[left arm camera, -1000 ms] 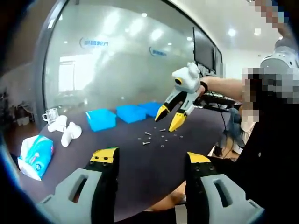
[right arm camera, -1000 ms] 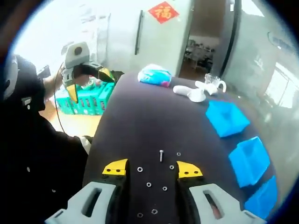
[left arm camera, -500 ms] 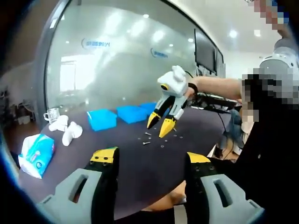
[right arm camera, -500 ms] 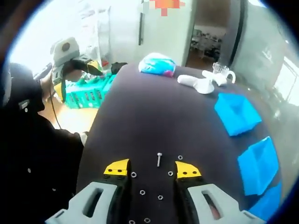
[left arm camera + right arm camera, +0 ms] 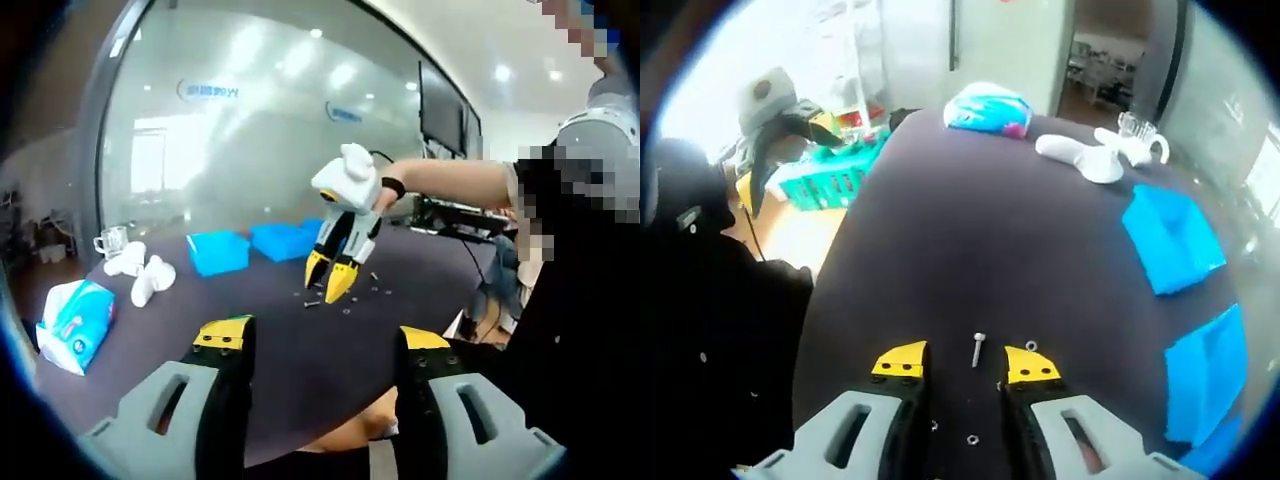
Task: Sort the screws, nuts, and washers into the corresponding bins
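A: Where is the screw (image 5: pixel 979 349) found in relation to the right tool (image 5: pixel 966 364)?

B: In the right gripper view it is seen lying on the dark desk (image 5: pixel 970 230), just ahead of the yellow tips and between them, a little toward the right-hand tip. Its long axis is set almost along the line of the jaws, head toward the tool and shank pointing away.

A: And the jaws, how are they held?

B: They are parted, with a gap wider than the screw, and nothing is gripped. A small nut or washer (image 5: pixel 1031 346) is seen touching or just beside the right-hand tip; which of the two it is cannot be told.

A: Which tool is judged nearer?

B: The right one, by far. In the left gripper view the right tool (image 5: pixel 328 279) is seen lowered over the scattered hardware (image 5: pixel 345 298), while the left tool (image 5: pixel 322 338) is held well back near the desk's edge, released and empty.

A: What does the coming move turn on?

B: Since the screw is laid lengthwise to the jaws, a closing across its shank is favoured; a short advance seems needed so the tips are brought alongside it.

A: And the bins?

B: The blue bins (image 5: pixel 1170 236) are set well apart from the screw, along the right side of the right gripper view.
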{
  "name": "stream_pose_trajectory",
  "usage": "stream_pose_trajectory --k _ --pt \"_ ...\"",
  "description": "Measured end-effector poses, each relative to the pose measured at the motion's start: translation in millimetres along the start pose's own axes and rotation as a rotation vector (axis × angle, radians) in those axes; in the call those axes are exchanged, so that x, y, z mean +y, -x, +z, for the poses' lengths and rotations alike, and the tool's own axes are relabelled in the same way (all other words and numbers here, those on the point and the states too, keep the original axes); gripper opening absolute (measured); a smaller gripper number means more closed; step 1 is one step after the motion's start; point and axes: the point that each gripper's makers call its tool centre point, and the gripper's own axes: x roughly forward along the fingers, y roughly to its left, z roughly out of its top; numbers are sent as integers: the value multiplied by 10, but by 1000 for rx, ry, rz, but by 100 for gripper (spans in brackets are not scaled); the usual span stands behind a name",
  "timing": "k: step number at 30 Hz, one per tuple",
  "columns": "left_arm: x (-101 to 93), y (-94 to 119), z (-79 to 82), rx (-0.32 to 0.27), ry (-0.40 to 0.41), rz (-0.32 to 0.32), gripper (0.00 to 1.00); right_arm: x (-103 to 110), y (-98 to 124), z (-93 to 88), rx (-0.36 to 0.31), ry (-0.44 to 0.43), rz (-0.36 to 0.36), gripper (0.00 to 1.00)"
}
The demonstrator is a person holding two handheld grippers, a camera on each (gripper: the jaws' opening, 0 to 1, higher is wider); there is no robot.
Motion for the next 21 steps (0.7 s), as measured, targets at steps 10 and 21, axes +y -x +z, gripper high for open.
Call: stream_pose_trajectory --k 10,21 --pt "5 43 -55 -9 38 7 53 -55 -111 -29 50 -3 1 13" --pt "-8 32 -116 3 36 11 53 -97 -154 -82 84 -32 -9 9"
